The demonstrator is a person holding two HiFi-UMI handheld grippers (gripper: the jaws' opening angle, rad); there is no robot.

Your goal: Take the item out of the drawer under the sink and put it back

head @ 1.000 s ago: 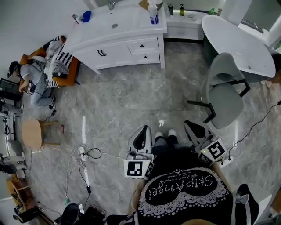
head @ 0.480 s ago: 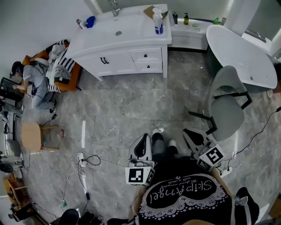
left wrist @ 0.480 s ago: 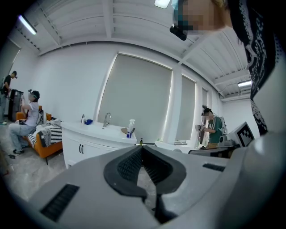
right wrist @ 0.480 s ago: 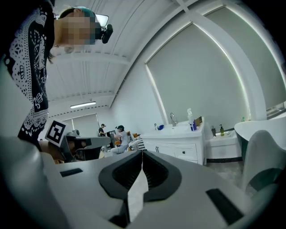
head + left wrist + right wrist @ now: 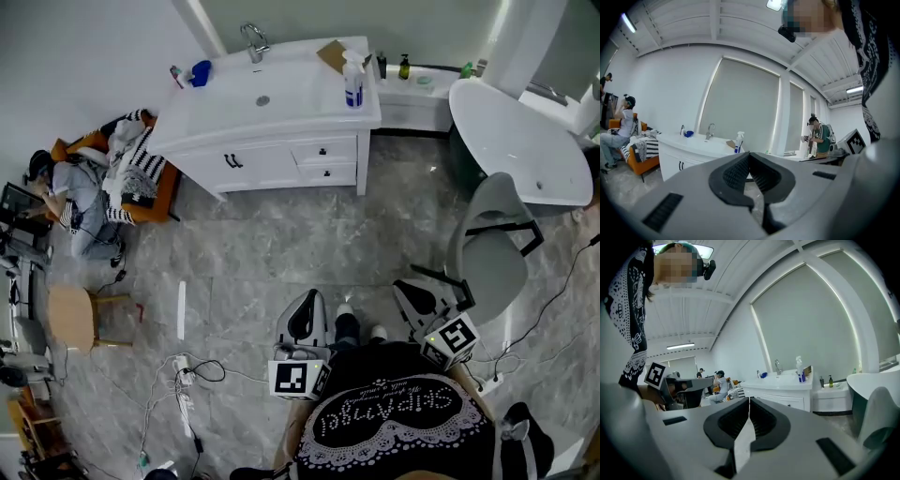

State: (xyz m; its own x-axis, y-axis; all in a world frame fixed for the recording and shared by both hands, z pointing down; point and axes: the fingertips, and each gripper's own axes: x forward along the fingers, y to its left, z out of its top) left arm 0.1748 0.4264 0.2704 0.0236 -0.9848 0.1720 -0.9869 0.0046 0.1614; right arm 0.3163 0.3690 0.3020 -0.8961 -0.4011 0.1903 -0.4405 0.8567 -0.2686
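Note:
The white sink vanity [image 5: 272, 108] stands across the marble floor, far ahead of me. Its two small drawers [image 5: 324, 160] on the right side are closed, one above the other. No item from them shows. My left gripper [image 5: 306, 302] is held low in front of my body, jaws shut and empty, pointing toward the vanity [image 5: 686, 147]. My right gripper [image 5: 405, 289] is beside it, also shut with nothing between its pads. The vanity [image 5: 780, 392] lies straight beyond the right gripper's tips [image 5: 749, 399]. The left gripper's tips [image 5: 749, 153] meet.
A grey chair [image 5: 492, 248] and a white oval tub [image 5: 525, 127] stand to the right of my path. A spray bottle [image 5: 353, 80] is on the vanity top. A person sits by an orange sofa [image 5: 155, 187] at left. Floor cables [image 5: 187, 375] and a wooden stool [image 5: 70, 314] lie left.
I have walked forward: the vanity has slid lower and nearer in the head view. Both grippers moved ahead with me and stayed shut.

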